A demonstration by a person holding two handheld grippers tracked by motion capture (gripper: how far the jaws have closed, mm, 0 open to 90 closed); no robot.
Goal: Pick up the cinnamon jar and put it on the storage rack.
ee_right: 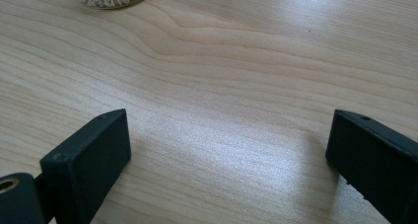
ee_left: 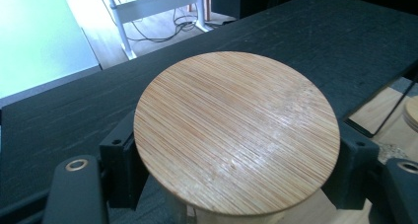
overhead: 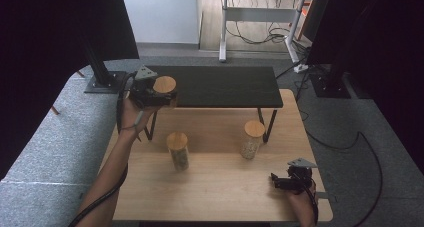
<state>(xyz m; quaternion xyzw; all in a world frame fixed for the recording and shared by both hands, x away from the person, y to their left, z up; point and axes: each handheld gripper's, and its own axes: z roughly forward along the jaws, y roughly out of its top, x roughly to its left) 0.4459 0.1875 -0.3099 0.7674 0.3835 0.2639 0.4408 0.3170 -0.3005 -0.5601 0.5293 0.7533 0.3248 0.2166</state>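
Forearm and cable come up from the bottom edge of the high view to the left gripper [overhead: 159, 98], which is clamped on a jar [overhead: 164, 87] and holds it at the left front corner of a low black shelf [overhead: 225, 87]. In the left gripper view the jar's lid [ee_left: 236, 130] is a flat round disc of bamboo with fine straight grain and a faint sheen — the two black jaws press against the jar from either side just under it. Behind the lid the shelf top is matte black with a coarse woodgrain, and most of it is bare.

Below, on the pale wooden table [overhead: 220, 187], stand two more jars with the same round lids: one left of centre [overhead: 178, 150] with darker contents, one to the right [overhead: 252, 139] filled with pale grains, near the shelf's thin black leg. They are well apart, with bare tabletop between and in front of them.

At the table's right front corner the right gripper [overhead: 275, 180] rests low, its jaws spread wide over smooth, wavy-grained wood with nothing between them.
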